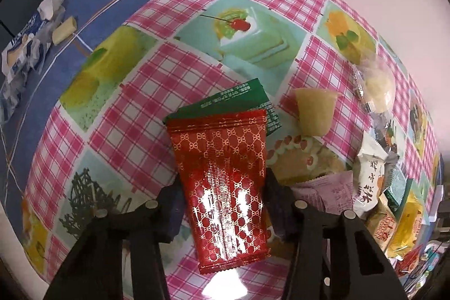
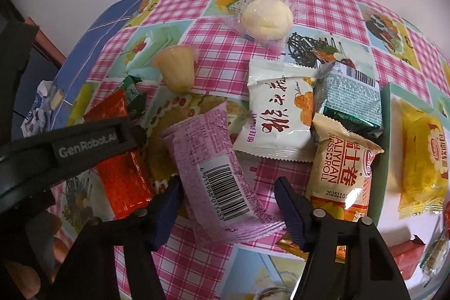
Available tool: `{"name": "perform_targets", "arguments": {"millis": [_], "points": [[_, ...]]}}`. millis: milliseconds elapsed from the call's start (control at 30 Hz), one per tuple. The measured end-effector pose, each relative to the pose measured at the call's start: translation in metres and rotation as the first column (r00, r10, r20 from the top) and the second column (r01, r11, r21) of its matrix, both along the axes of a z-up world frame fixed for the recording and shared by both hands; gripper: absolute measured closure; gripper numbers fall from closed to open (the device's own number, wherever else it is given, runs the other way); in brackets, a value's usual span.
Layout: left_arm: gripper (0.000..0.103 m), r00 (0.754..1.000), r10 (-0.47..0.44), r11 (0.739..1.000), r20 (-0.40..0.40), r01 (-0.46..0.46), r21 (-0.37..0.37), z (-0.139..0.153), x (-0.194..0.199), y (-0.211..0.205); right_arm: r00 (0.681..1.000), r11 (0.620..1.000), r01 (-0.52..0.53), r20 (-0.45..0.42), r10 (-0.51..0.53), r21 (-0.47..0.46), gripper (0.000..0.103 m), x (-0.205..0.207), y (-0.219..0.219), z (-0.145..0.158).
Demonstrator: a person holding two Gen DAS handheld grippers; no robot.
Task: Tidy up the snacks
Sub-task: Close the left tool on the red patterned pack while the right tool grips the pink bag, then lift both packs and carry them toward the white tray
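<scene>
Left hand-held gripper (image 1: 222, 204) is straddling the red patterned snack packet (image 1: 225, 187), fingers (image 1: 168, 215) sitting at either long edge; whether they are pinching it or just bracketing it, cannot tell. Packet's long axis is running straight ahead along the fingers, its far end overlapping a green packet (image 1: 242, 100) on the checked worktop (image 1: 157, 80). Right hand-held gripper (image 2: 227, 212) is spread, hovering around the near end of the pink barcode packet (image 2: 213, 173), which is lying angled up-left from it. Jelly cup (image 2: 177, 69) and the Swiss roll packet (image 2: 343, 167) are lying near; a pale-green tray (image 2: 386, 131) is sitting at right.
</scene>
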State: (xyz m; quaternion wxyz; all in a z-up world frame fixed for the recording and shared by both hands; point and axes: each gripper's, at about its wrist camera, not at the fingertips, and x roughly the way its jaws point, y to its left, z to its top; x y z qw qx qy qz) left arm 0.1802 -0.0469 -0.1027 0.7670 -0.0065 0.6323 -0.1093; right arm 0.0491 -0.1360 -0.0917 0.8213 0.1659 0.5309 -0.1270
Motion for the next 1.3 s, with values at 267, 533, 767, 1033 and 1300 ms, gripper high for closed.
{"name": "perform_targets", "arguments": {"millis": [267,533,767,1033,1300], "points": [[0.054,1.000,0.018,0.999,-0.025,-0.018,-0.028,0.000,-0.006,0.014,1.000,1.000,0.001,0.017,-0.001,0.007,0.060,-0.004,0.001,0.008],[0.054,0.999,0.022,0.998,0.039,-0.020,-0.059,0.040,-0.016,0.035,0.996,1.000,0.009,0.093,-0.009,0.001,0.062,-0.016,-0.001,0.041],[0.054,0.995,-0.010,0.996,0.099,0.019,-0.090,0.074,-0.032,0.039,0.991,0.999,0.042,0.124,-0.044,0.016,0.069,-0.031,-0.015,0.062],[0.054,0.999,-0.029,0.999,0.044,0.031,-0.034,0.059,-0.038,0.031,0.995,0.997,0.035,0.095,-0.042,0.076,0.069,-0.026,-0.019,0.046],[0.054,1.000,-0.003,1.000,-0.009,0.003,-0.007,0.039,-0.032,0.040,0.999,0.993,0.010,0.050,-0.016,0.117,0.055,-0.012,-0.007,0.024]]}}
